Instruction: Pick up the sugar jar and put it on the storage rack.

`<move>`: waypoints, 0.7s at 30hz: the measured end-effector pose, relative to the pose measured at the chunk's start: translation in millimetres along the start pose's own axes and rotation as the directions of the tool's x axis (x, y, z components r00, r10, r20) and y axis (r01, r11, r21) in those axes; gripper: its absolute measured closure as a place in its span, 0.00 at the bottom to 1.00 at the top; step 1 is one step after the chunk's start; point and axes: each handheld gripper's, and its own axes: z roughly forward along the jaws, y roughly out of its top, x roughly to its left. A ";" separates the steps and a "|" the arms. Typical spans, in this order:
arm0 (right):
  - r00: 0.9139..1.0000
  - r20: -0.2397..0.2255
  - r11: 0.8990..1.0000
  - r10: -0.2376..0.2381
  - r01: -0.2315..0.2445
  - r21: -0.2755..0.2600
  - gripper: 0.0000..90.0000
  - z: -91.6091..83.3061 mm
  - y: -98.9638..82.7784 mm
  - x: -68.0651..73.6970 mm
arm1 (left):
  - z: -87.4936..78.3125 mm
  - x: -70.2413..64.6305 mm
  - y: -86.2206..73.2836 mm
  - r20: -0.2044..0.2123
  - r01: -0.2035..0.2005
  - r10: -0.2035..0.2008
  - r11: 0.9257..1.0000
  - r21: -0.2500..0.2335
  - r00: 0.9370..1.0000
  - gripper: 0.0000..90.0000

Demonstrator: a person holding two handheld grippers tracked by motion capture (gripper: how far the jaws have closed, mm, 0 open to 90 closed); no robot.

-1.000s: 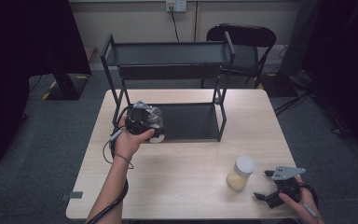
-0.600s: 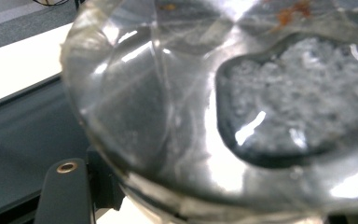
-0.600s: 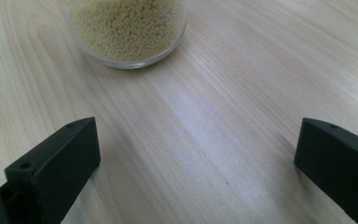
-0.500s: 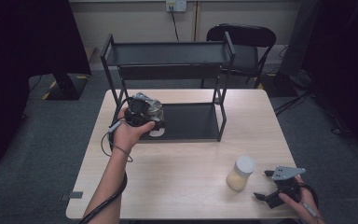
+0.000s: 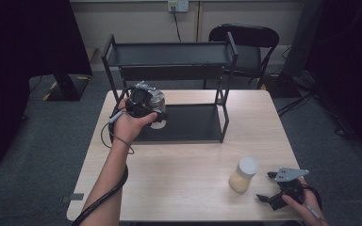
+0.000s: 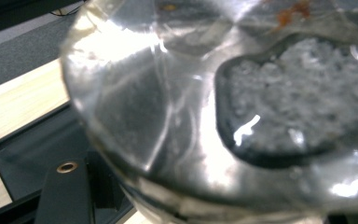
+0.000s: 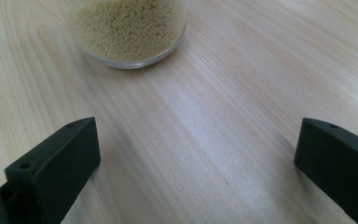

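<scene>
Left gripper [image 5: 156,113] clamps glass jar [image 5: 154,101] at rack [image 5: 226,52] lower shelf
Jar is held clear of the shelf for placement; right gripper [image 5: 269,186] rests wide open near grain jar [image 5: 243,174]

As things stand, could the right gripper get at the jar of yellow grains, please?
Probably yes: the right gripper is open and faces the jar of yellow grains, with bare table between them.

A clear jar [image 6: 177,107] with white grains inside looms close and blurred. Below it lie the black shelf [image 6: 23,154], one jaw and pale table [image 6: 18,102].
</scene>
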 end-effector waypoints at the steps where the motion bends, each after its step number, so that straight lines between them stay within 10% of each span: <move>1: 1.000 0.000 1.000 0.000 0.000 0.000 0.00 0.0 0.0 0.0 | -0.5 -0.1 1.9 0.000 -0.001 0.001 1.000 0.001 1.000 0.34; 21: 1.000 0.000 1.000 0.000 0.000 0.000 0.00 0.0 0.0 0.0 | -15.0 -1.0 29.0 -0.026 -0.001 0.000 1.000 -0.016 1.000 0.34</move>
